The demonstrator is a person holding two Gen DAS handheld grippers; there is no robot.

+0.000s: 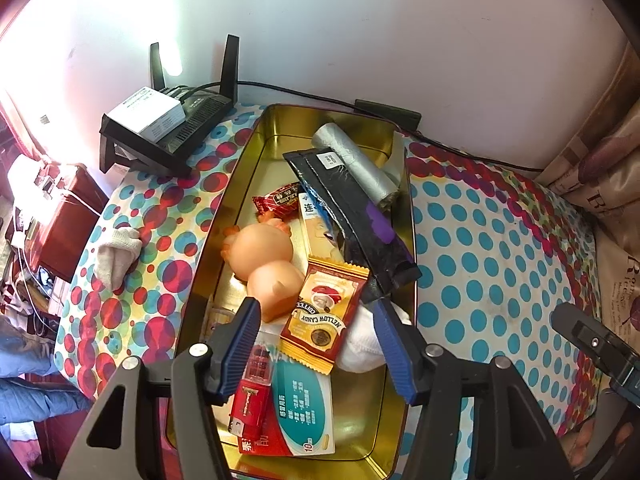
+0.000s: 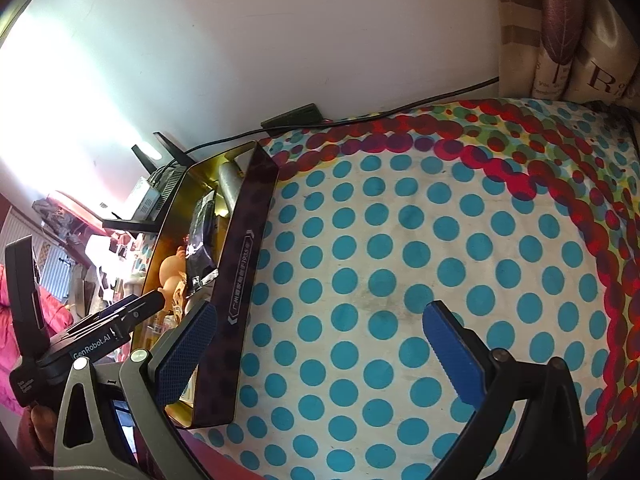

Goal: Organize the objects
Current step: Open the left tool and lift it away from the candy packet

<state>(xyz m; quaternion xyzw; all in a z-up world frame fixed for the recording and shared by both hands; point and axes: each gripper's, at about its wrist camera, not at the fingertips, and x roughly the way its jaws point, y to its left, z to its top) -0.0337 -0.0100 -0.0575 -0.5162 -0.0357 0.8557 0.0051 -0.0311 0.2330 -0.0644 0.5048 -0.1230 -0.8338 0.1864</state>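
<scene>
A gold metal tin (image 1: 224,216) sits on the polka-dot table and holds several things: a peach rubber pig toy (image 1: 264,256), a Mellow Candy coffee packet (image 1: 324,316), a black-purple pouch (image 1: 356,216), a silver bag roll (image 1: 356,164), a red snack packet (image 1: 276,200), a red lighter (image 1: 252,396), a medicine box (image 1: 300,412) and a white cloth (image 1: 366,344). My left gripper (image 1: 316,344) is open just above the tin's near end, holding nothing. My right gripper (image 2: 320,356) is open over bare tablecloth, right of the tin (image 2: 240,280). The left gripper (image 2: 132,312) shows in the right wrist view.
A black router (image 1: 168,128) with a white box on it stands at the back left. A grey sock (image 1: 116,256) lies left of the tin. A black cable and adapter (image 1: 388,112) run along the wall. Curtains (image 2: 568,28) hang at the right. The table edge is near.
</scene>
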